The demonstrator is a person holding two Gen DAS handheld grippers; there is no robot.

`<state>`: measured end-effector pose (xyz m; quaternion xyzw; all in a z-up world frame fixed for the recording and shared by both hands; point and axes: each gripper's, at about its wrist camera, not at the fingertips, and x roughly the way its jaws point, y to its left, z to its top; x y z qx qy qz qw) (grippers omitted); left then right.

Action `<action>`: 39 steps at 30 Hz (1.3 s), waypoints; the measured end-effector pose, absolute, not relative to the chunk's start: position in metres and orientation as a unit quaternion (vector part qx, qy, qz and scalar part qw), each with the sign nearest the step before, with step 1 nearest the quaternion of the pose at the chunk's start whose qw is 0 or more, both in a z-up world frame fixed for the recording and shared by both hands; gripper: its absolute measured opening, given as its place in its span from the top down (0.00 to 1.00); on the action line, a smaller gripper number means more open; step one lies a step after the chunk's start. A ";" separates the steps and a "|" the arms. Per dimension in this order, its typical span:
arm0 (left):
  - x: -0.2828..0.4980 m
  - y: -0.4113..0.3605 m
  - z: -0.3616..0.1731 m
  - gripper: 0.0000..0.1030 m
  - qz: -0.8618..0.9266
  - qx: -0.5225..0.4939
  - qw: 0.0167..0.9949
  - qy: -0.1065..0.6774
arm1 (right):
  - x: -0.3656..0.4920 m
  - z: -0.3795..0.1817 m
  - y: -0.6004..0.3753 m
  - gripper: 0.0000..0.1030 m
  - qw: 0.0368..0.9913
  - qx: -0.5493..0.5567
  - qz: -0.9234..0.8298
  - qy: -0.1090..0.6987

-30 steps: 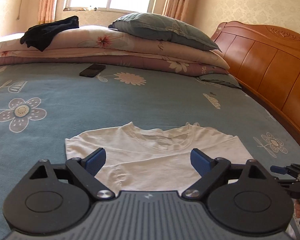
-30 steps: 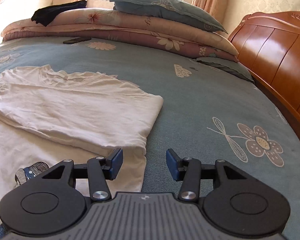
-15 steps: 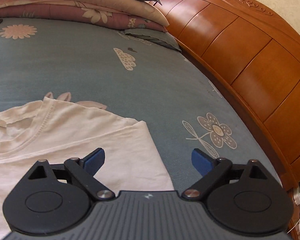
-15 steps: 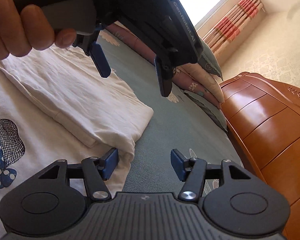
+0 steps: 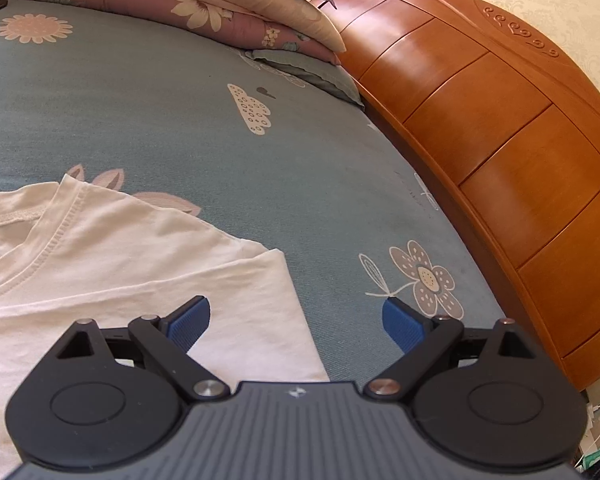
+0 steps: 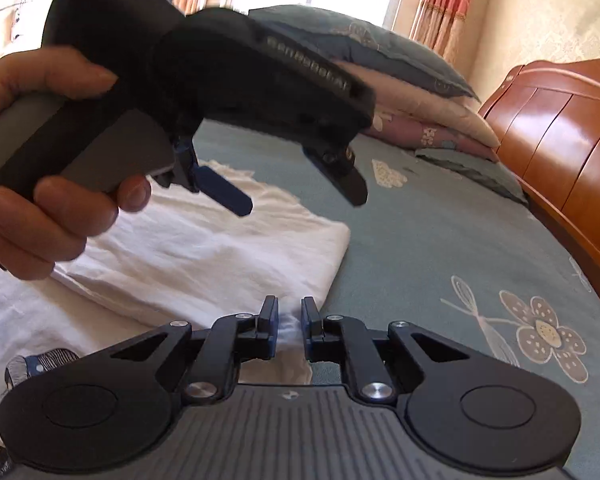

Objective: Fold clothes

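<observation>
Our right gripper (image 6: pixel 289 322) has just been closing and now pinches the white shirt (image 6: pixel 204 256) at its folded edge; our left gripper (image 5: pixel 296 322) hangs spread wide over that shirt's corner, gripping nothing. We count one shirt, lying folded on the blue-grey flowered bedspread (image 5: pixel 172 120), one wooden headboard (image 5: pixel 512 152), and two stacked quilts (image 5: pixel 236 4).

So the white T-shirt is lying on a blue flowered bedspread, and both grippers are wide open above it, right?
Not quite. Only the left gripper is wide open over the white T-shirt on the blue flowered bedspread. The right wrist view shows the right gripper nearly shut: its jaws have just been closing, with a fold of the shirt's edge between them.
</observation>
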<state>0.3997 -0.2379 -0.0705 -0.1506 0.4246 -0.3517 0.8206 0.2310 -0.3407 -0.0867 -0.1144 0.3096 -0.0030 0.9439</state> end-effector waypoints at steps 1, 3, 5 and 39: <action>0.400 -0.241 -0.071 0.10 -0.354 -0.148 0.818 0.429 | 0.230 -0.089 -0.343 0.86 0.943 -0.114 -0.002 0.314; 0.402 -0.247 -0.072 0.10 -0.360 -0.145 0.811 0.437 | 0.228 -0.087 -0.348 0.86 0.941 -0.102 0.003 0.323; 0.401 -0.252 -0.074 0.10 -0.369 -0.145 0.804 0.444 | 0.222 -0.080 -0.357 0.85 0.941 -0.076 0.017 0.329; 0.433 -0.285 -0.093 0.08 -0.335 -0.228 0.787 0.465 | 0.192 -0.065 -0.394 0.46 0.950 0.015 0.026 0.311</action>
